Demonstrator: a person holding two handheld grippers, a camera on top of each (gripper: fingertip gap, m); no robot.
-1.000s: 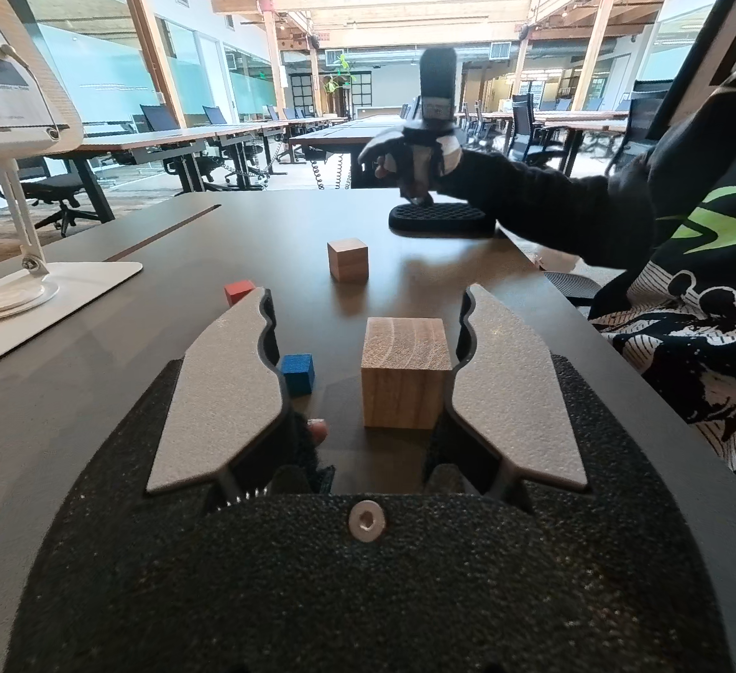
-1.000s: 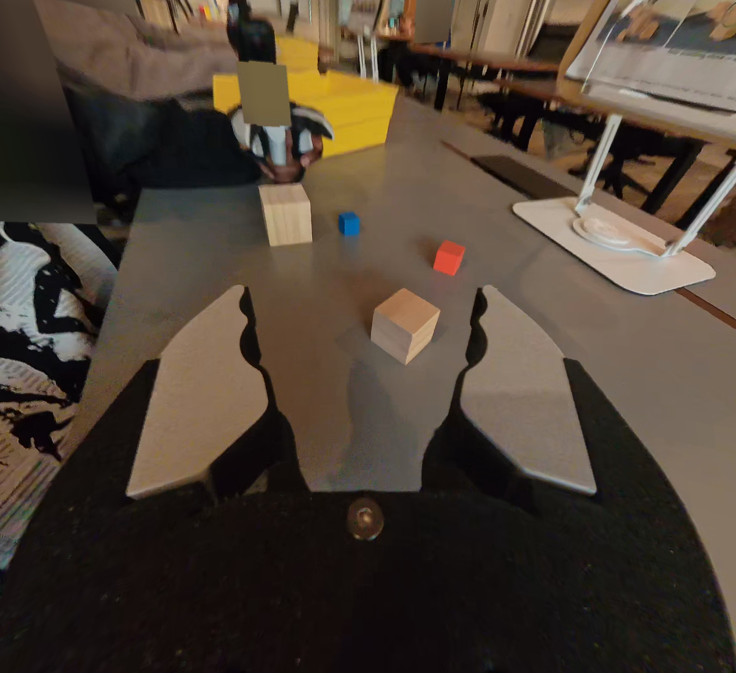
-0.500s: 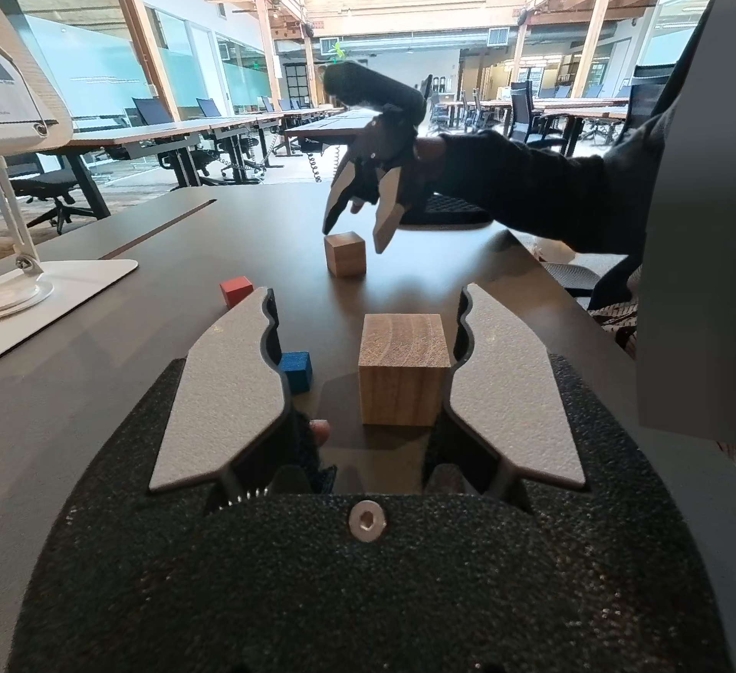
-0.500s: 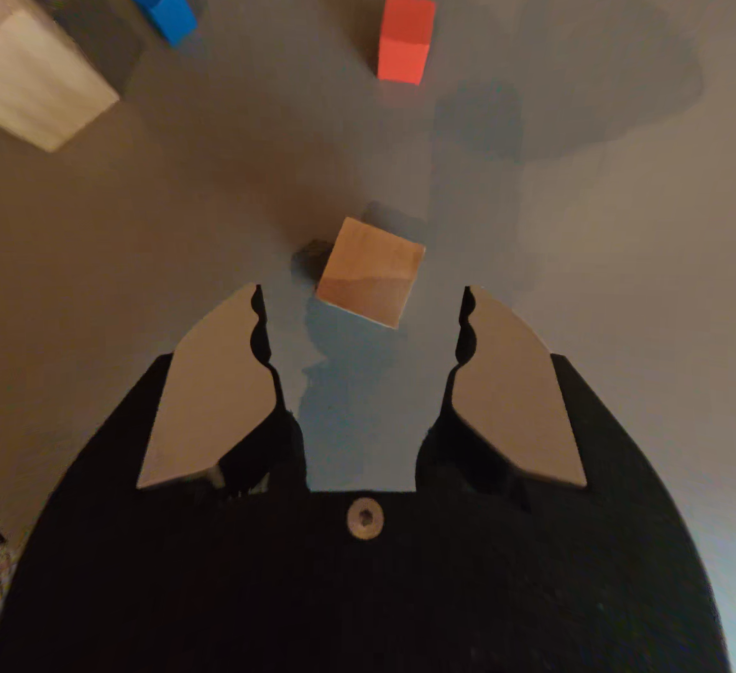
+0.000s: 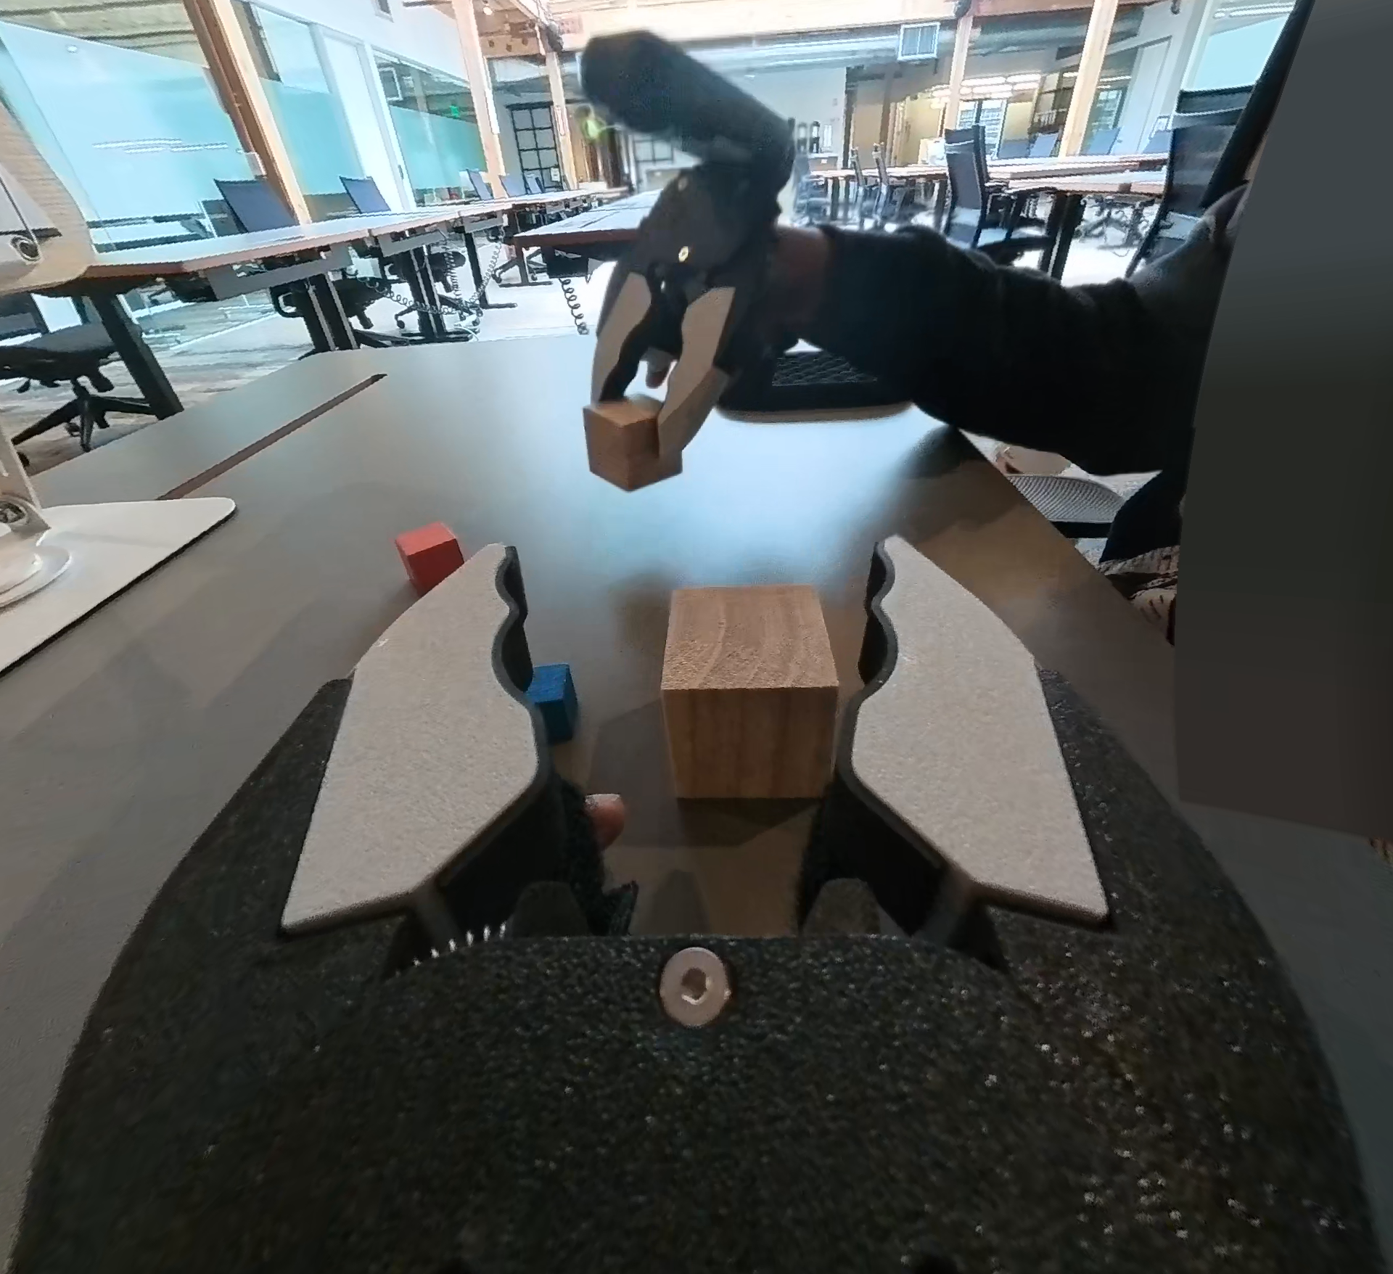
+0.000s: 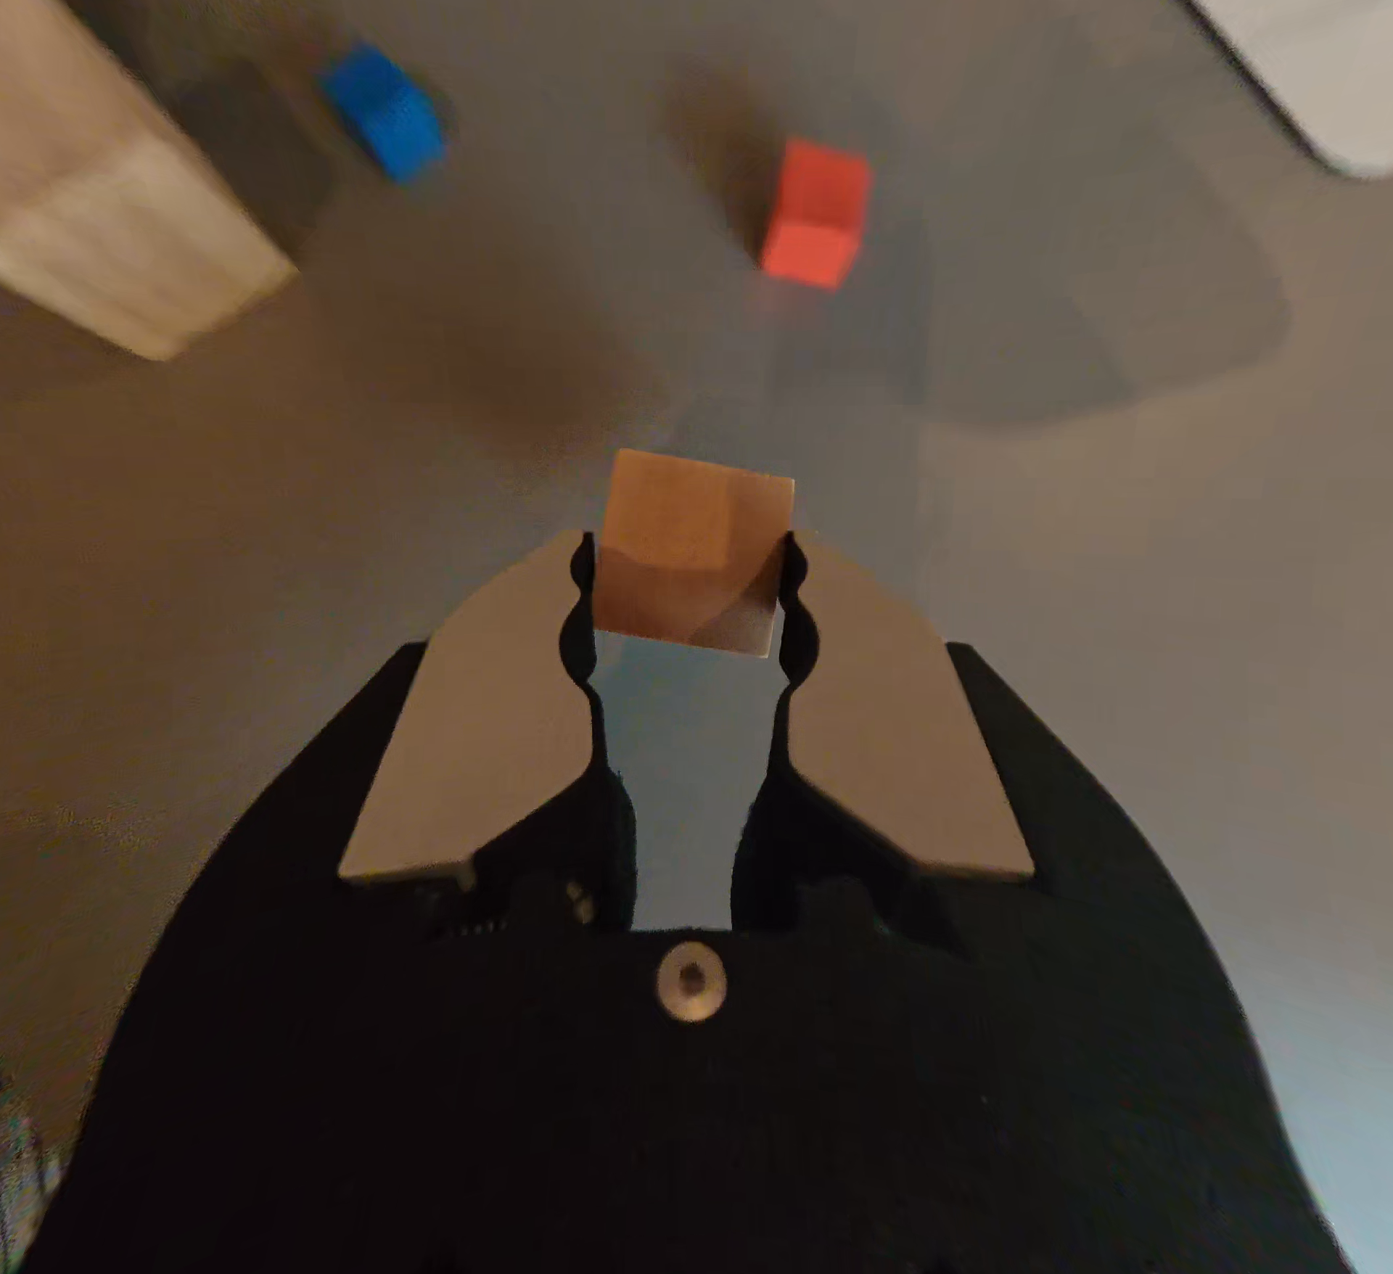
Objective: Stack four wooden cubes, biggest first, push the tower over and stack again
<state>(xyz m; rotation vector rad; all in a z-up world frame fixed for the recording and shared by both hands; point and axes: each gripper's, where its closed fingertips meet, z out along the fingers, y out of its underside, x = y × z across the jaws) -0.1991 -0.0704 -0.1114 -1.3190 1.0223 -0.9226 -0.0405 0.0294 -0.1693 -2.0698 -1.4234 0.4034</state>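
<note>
Here the right gripper (image 6: 690,544) is clamping the mid cube (image 6: 693,552) between its fingertips, jaws pressed on the cube's two sides; in the left wrist view that gripper (image 5: 641,424) is holding the cube (image 5: 629,442) clear above the table (image 5: 791,484), tilted, at 12 o'clock from the big cube (image 5: 748,691); the big cube is sitting flat on the table between the left gripper's (image 5: 693,582) fingers, nearer the right one, with a gap on each side; those jaws are standing wide apart, gripping nothing; the blue cube (image 5: 554,699) is lying just beside the left finger, at 9 o'clock from the big cube; the red cube (image 5: 428,554) is resting farther out at 10 o'clock, apart from the rest. From the right wrist view the red cube (image 6: 818,213) is at 1 o'clock of the held cube, the blue one (image 6: 384,111) at 11 o'clock and the big cube (image 6: 113,213) at 10 o'clock, all blurred; a white stand base (image 5: 113,544) is lying at the table's far left.
</note>
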